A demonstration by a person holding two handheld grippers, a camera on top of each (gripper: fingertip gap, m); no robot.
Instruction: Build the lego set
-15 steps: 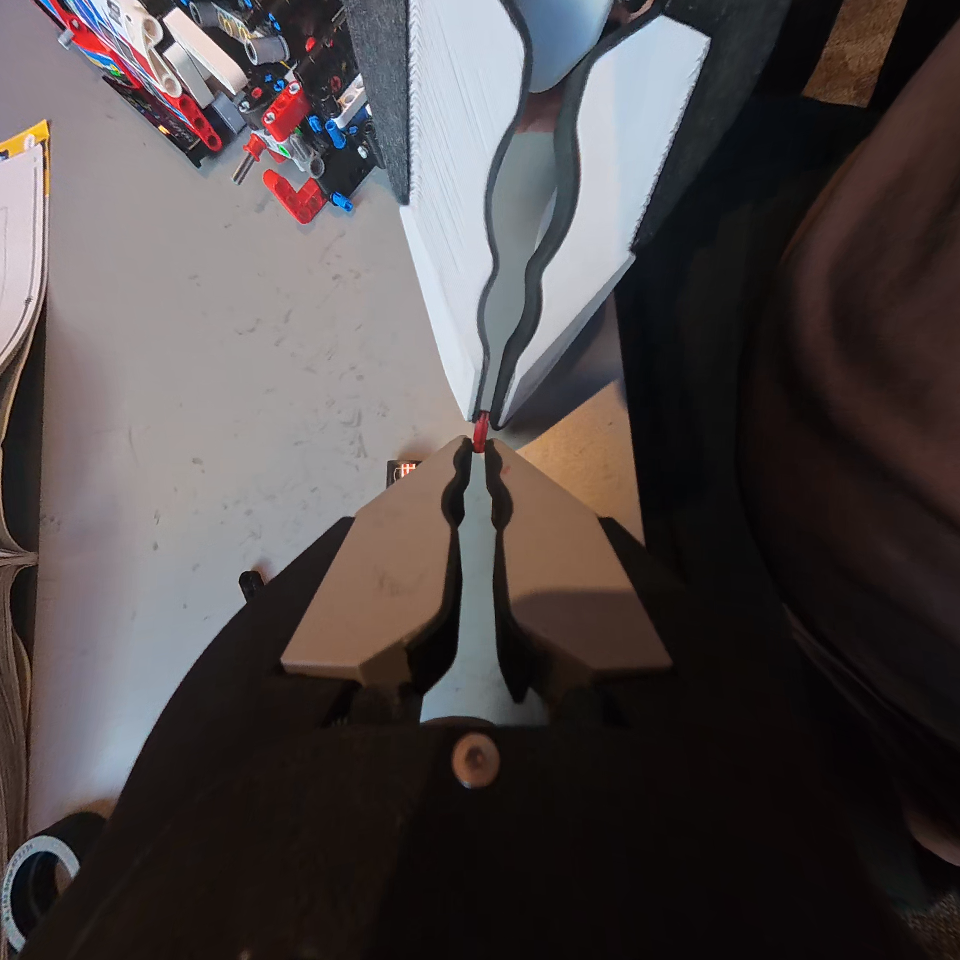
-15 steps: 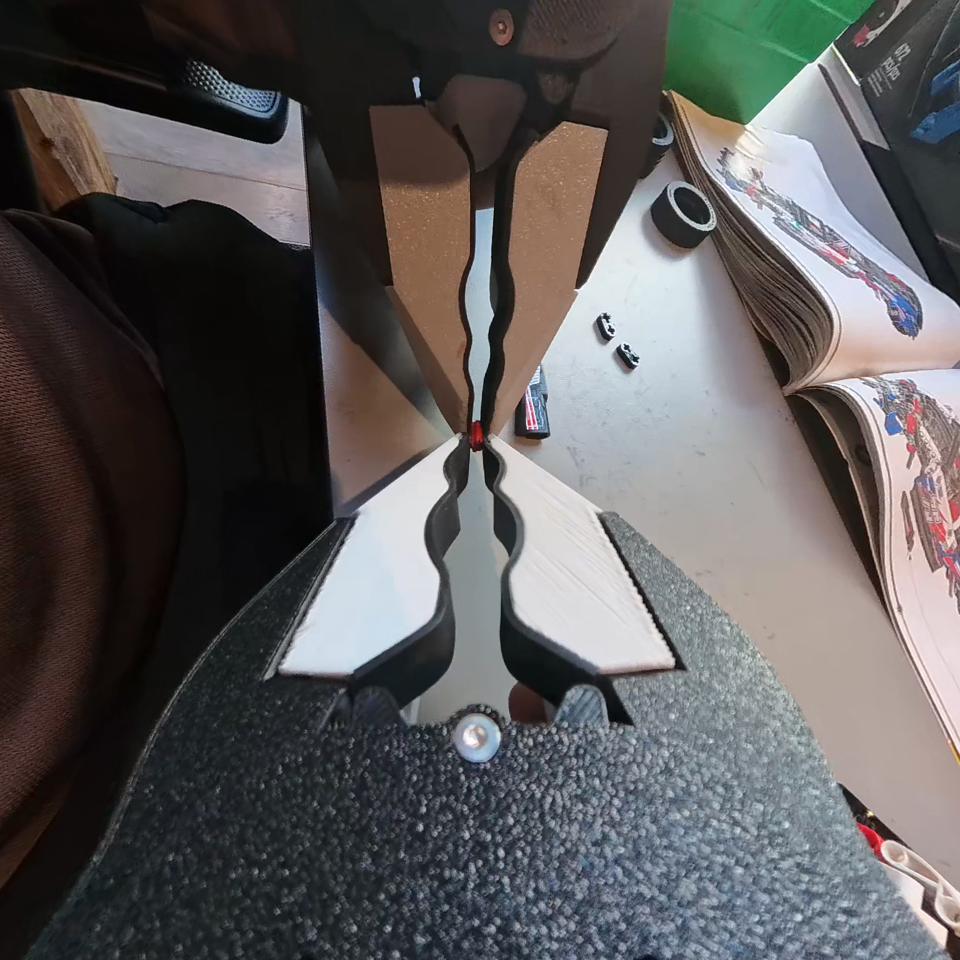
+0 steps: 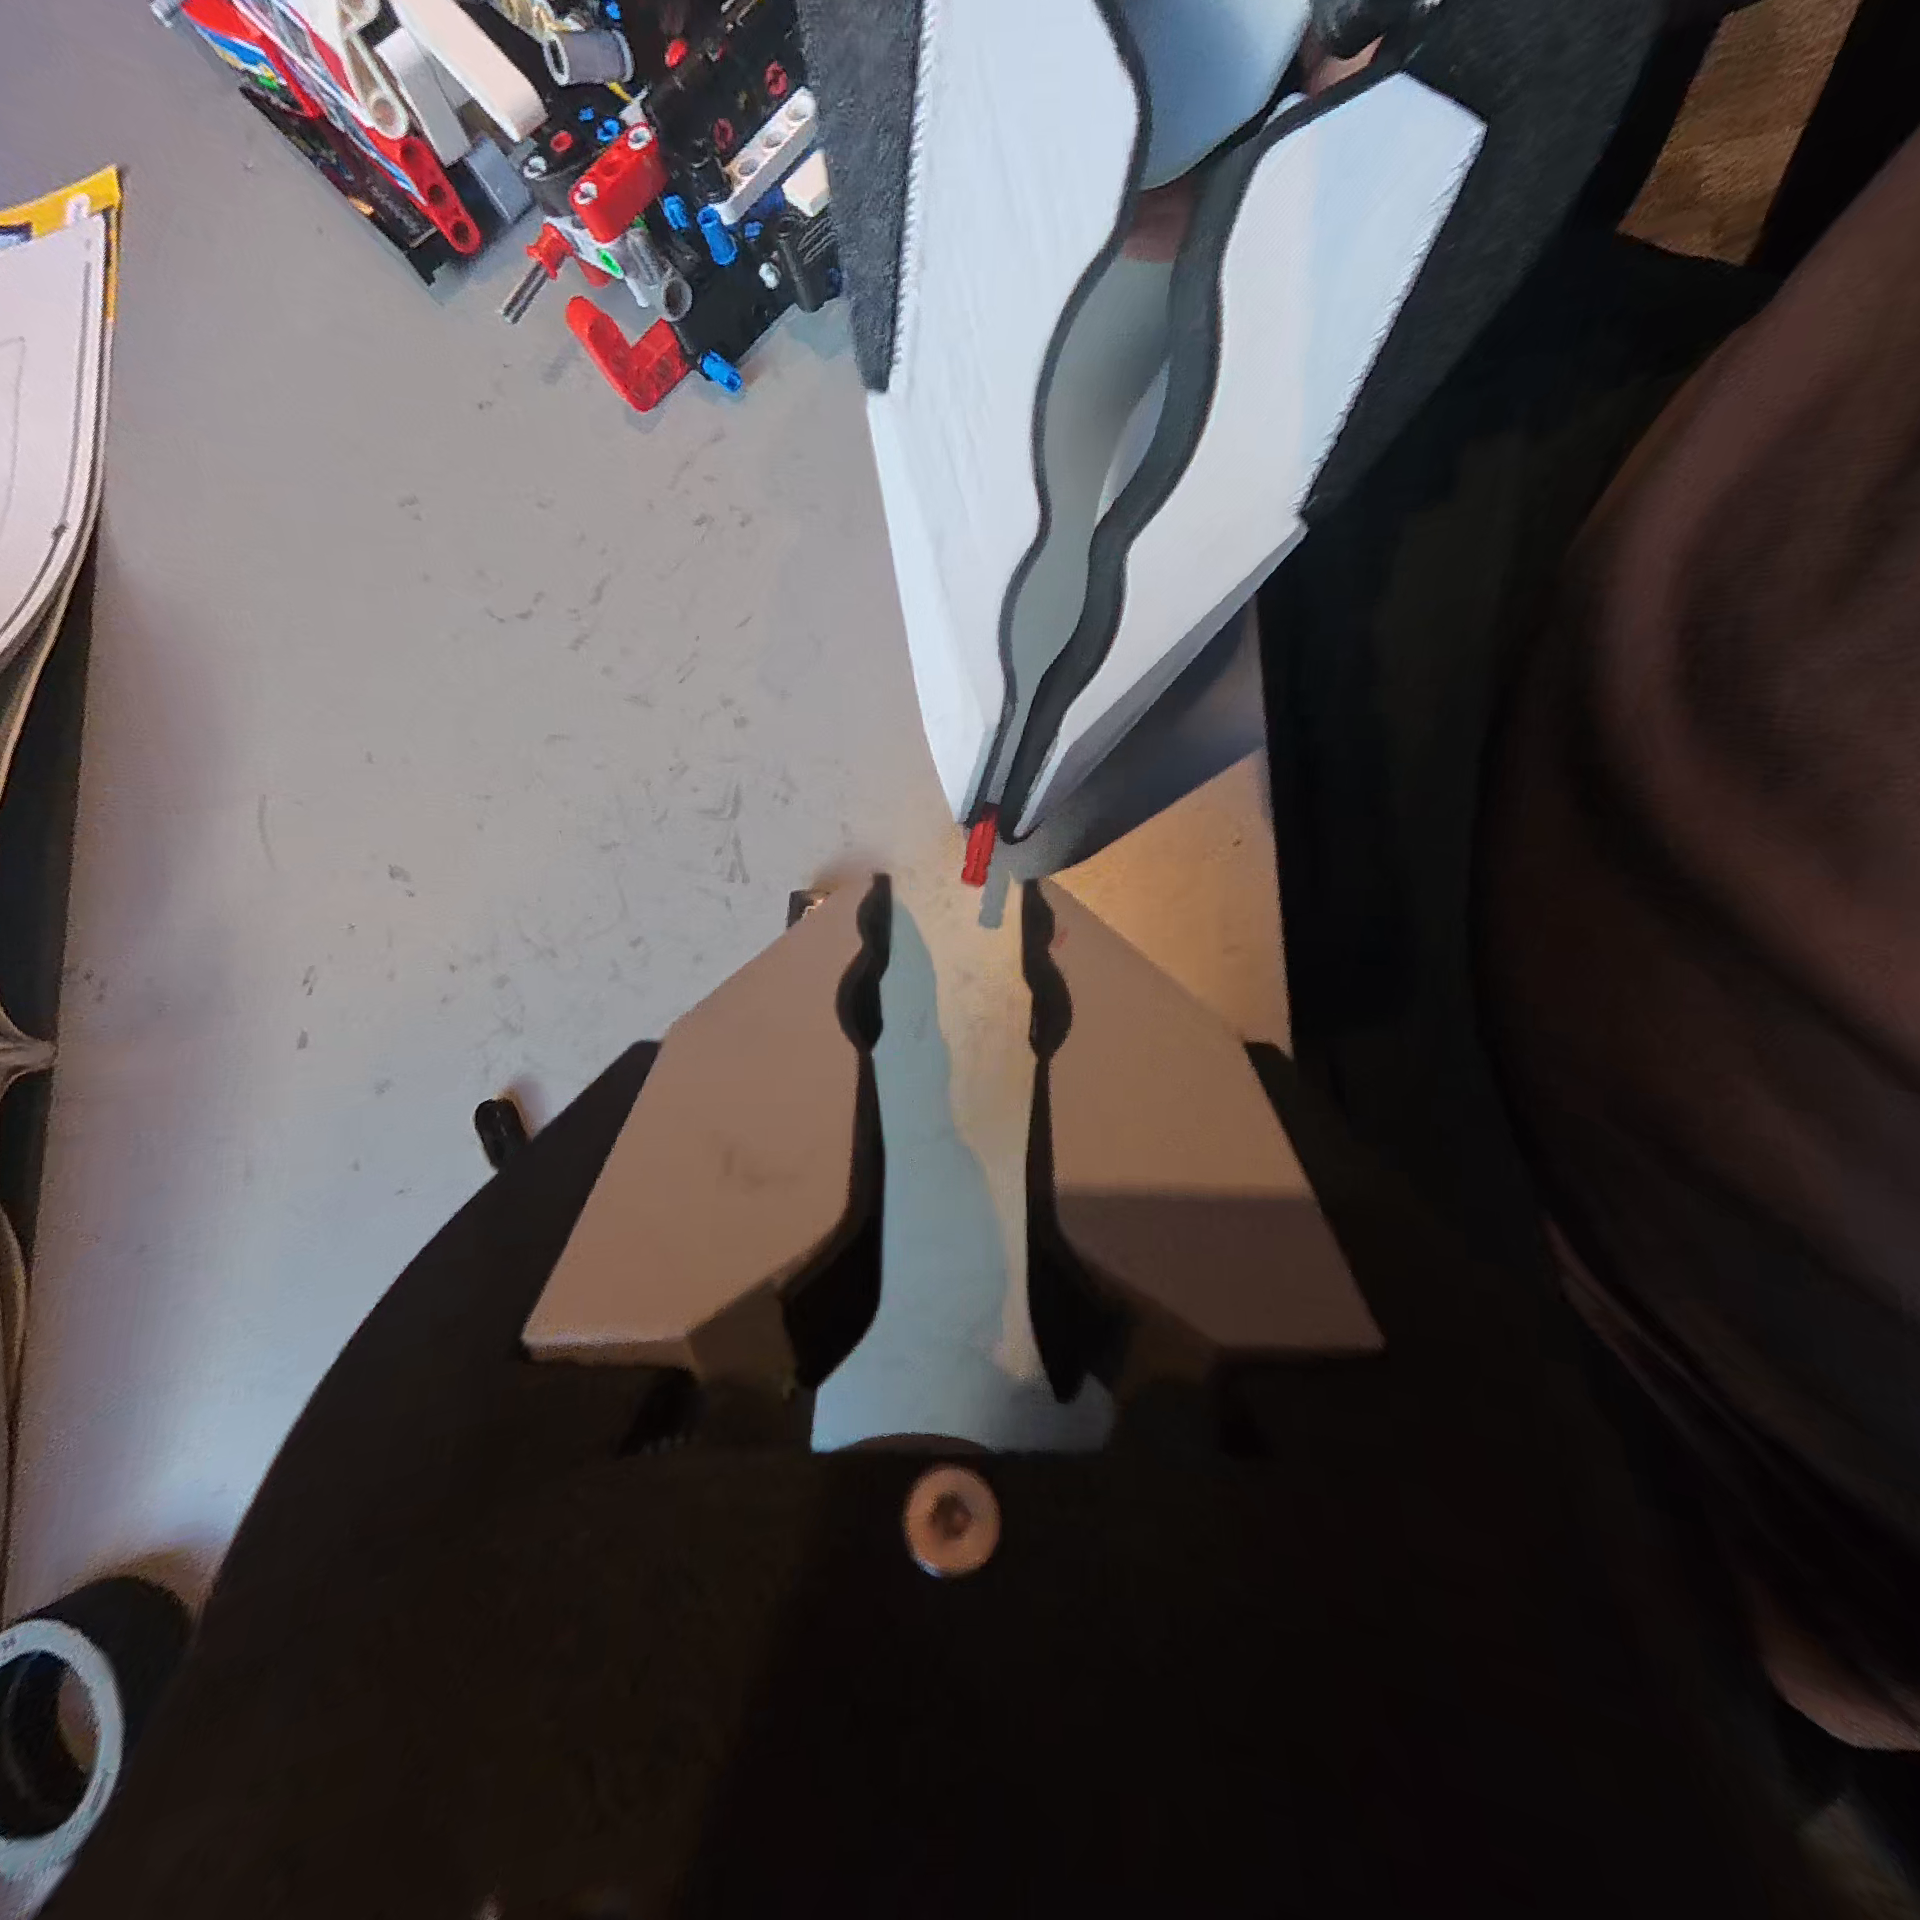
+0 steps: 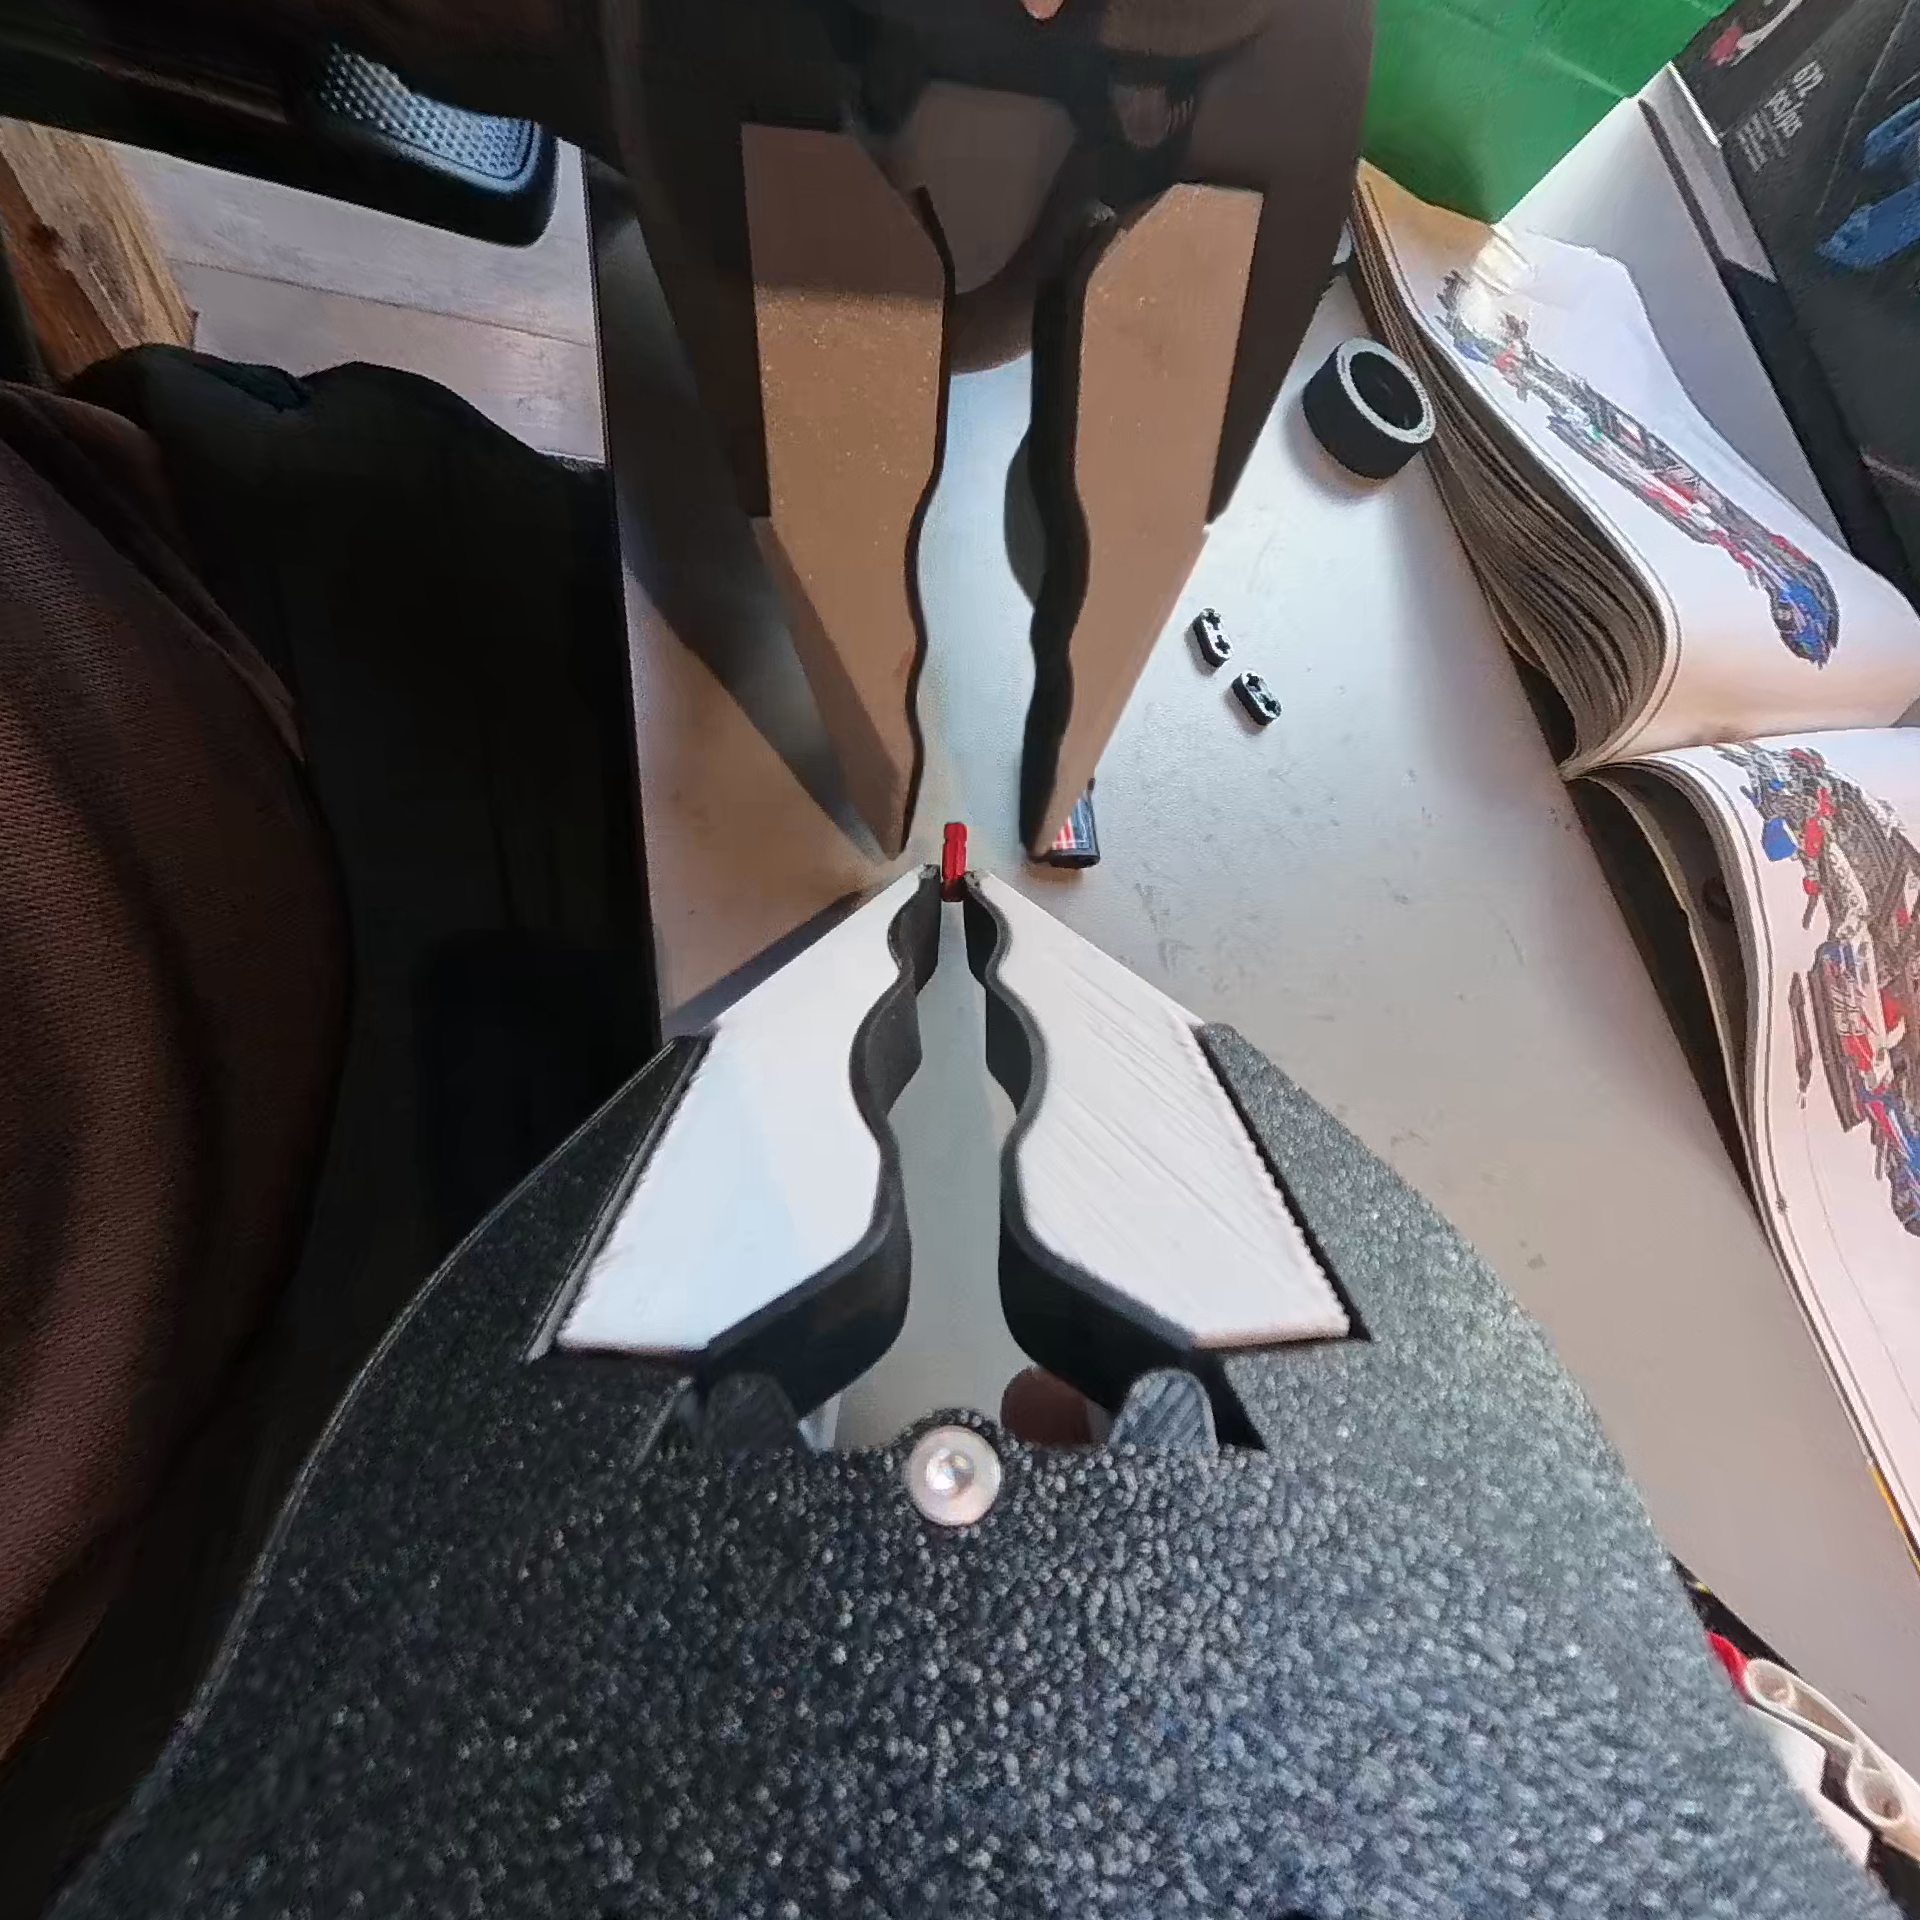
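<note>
Grey bench (image 3: 436, 727), scuffed, bearing all items; its near edge runs beside a person's dark brown clothing (image 3: 1714, 935). An open instruction booklet (image 4: 1558, 468) with coloured model pictures lies along the bench's far side in the right wrist view, next to a green box (image 4: 1507, 94).

A partly built model with loose red, white, blue and black pieces (image 3: 623, 197) sits at the top of the left wrist view, well apart from both tools.

Right tool (image 4: 945, 878), white fingers with black wavy liners: nearly closed, its tips pinching a small red pin (image 4: 953, 844), which juts forward from the tips above the bench near its edge. In the left wrist view the same pin (image 3: 979, 850) points down out of the white tips.

Left tool (image 3: 954, 896), tan fingers: tips parted by a narrow gap, holding nothing; the pin lies just ahead of that gap, touching neither tan finger.

A black tyre (image 4: 1369, 407) stands near the booklet. Two small black connector pieces (image 4: 1234, 665) lie side by side between the tan tool and the booklet. A small dark piece with red-and-white markings (image 4: 1075, 836) rests on the bench, partly hidden by one tan fingertip.
</note>
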